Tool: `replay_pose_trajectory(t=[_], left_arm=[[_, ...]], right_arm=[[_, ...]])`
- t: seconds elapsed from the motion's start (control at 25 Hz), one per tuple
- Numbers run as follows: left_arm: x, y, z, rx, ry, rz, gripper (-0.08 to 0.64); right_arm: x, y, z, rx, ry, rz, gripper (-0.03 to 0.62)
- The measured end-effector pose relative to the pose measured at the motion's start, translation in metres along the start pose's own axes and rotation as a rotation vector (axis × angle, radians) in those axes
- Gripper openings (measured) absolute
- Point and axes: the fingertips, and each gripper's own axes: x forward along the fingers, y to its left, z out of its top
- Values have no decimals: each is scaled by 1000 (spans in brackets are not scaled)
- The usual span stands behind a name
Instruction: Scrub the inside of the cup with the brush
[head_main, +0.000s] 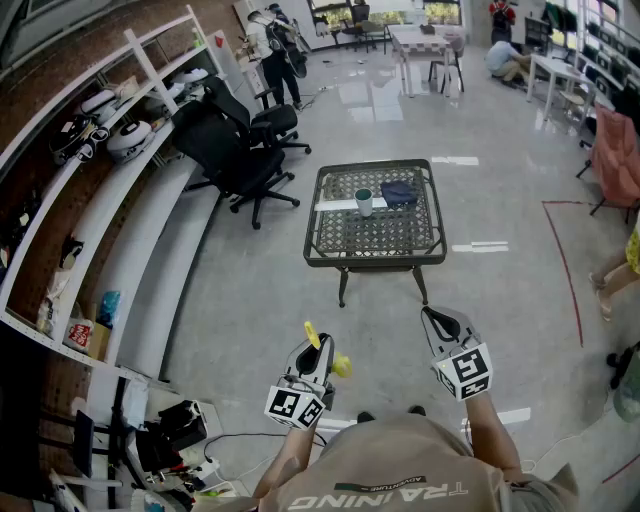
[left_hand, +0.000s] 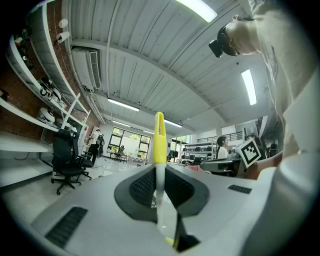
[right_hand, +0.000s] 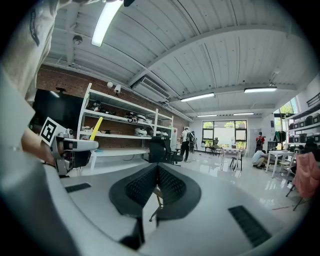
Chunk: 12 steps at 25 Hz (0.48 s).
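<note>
The left tool (head_main: 313, 352) was clenched on the yellow brush (head_main: 312, 334), well apart from the tabletop (head_main: 385, 238). The right tool (head_main: 440, 320) was clenched on nothing, also well apart from the tabletop. The cup (head_main: 364, 202) stood upright on the tabletop, just beside a dark cloth (head_main: 400, 192).

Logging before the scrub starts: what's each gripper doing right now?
Left gripper: shut on the brush.
Right gripper: shut, nothing between its jaws.
</note>
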Motion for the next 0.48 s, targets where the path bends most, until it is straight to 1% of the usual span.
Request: replay_pose_trajectory(t=[0.16,0.24,0.36,0.48], left_arm=[[-3,19,5,14,-7,-9,41],[-5,30,3,17,3,-11,41],[-10,38,-1,-5,20,-18,41],[-16,42,-2,-20,14,-31,41]], right_arm=[[16,16,-6,-2,2,-5,17],[25,23,-4,-2,-2,-6,17],[25,28,1,5,11,-19,17],[19,31,-2,4,31,-38,17]])
